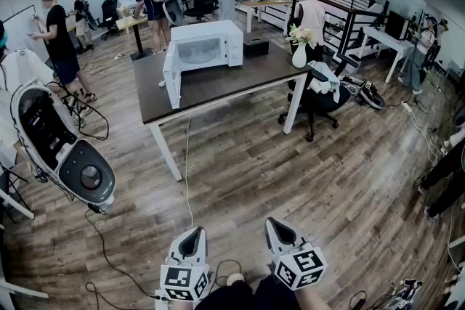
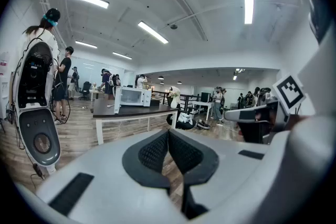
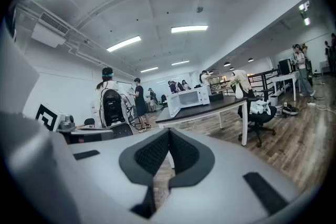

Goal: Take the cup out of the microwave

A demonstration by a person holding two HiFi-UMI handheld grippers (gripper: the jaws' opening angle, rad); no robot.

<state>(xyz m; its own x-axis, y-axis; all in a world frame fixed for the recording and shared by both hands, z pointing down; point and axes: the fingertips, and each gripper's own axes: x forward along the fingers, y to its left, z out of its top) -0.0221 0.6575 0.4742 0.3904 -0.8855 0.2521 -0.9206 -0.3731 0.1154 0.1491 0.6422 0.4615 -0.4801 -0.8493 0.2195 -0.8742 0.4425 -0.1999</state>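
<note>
A dark-topped table (image 1: 218, 87) stands on a wood-plank floor (image 1: 290, 185) in an open office, people busy behind it; a white microwave (image 1: 211, 43) sits toward its far left corner, door (image 1: 171, 76) swung open, a flower vase (image 1: 299, 53) at the far right corner. The cup cannot be made out in the small, pale cavity; left gripper (image 1: 194, 233) and right gripper (image 1: 279, 229), well short of the table, each have jaws pressed together on nothing.
</note>
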